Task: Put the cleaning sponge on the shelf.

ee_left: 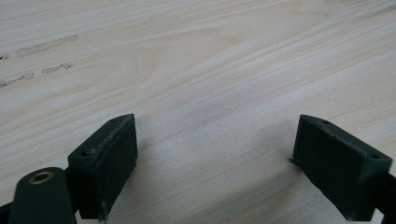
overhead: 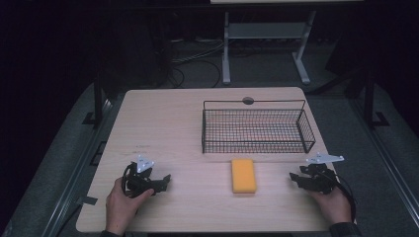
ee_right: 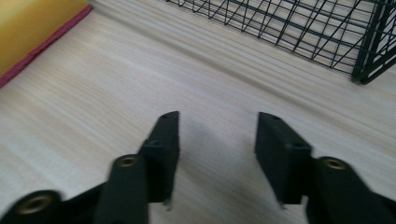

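The high view showed a pale wooden table [overhead: 168, 123] set in a dark room, with grey carpet around it and the white legs of another table [overhead: 226, 49] and loose cables seen at the top of the frame. A black wire basket [overhead: 257, 127] was placed right of centre, nothing inside it, and a yellow sponge [overhead: 243, 175] lay just below it, apart from its front wall. The left gripper [overhead: 165, 181] was held at the lower left of the frame, the right gripper [overhead: 294, 177] at the lower right, both well apart from the sponge. In the left gripper view the jaws were spread wide over bare wood grain. In the right gripper view the jaws were parted with nothing held between them, the sponge's edge seen at the upper left and the basket's corner at the upper right.
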`<state>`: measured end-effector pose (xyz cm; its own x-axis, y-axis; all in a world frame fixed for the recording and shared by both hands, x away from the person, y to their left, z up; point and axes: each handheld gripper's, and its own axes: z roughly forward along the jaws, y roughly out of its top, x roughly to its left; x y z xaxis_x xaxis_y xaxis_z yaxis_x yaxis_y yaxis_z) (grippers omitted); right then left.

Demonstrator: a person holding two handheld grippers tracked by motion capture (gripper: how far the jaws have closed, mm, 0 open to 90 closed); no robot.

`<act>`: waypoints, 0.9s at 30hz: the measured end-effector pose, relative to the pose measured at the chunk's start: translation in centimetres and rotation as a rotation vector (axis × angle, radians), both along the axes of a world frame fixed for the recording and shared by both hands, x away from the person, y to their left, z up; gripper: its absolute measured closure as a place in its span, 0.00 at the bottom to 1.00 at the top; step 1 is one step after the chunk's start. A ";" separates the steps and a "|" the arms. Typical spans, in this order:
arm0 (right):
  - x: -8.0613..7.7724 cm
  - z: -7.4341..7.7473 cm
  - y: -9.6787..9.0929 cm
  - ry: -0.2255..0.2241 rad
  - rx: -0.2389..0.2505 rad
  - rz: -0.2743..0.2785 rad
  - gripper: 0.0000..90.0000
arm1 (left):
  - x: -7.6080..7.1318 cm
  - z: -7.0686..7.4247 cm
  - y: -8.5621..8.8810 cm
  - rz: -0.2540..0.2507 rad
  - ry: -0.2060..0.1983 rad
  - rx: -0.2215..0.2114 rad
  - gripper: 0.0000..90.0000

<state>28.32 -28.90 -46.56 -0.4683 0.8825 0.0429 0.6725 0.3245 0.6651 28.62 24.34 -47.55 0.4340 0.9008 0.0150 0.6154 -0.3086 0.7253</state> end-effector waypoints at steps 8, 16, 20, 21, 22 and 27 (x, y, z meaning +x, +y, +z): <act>0.0 0.6 -0.2 0.032 0.023 0.033 0.92 | 0.0 0.0 0.0 -0.001 0.001 0.002 0.14; 0.4 1.2 0.4 0.036 0.034 0.083 1.00 | 0.0 0.0 0.0 -0.001 0.000 0.000 0.14; 0.7 1.6 0.7 0.033 0.050 0.101 1.00 | 0.0 0.0 0.0 -0.001 0.001 -0.001 0.14; 0.8 1.7 0.8 0.033 0.049 0.103 1.00 | 0.0 0.0 0.0 -0.002 0.001 -0.002 0.14; 0.9 1.8 0.9 0.026 0.049 0.109 1.00 | 0.0 0.0 0.0 -0.002 0.001 -0.001 0.14; 1.3 2.5 1.7 0.015 0.057 0.133 1.00 | 0.0 0.0 0.0 -0.003 0.002 0.002 0.14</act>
<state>29.60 -27.20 -44.10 -0.5798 0.8088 0.0987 0.6361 0.3736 0.6751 28.61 24.38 -47.54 0.4370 0.8993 0.0158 0.6156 -0.3118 0.7238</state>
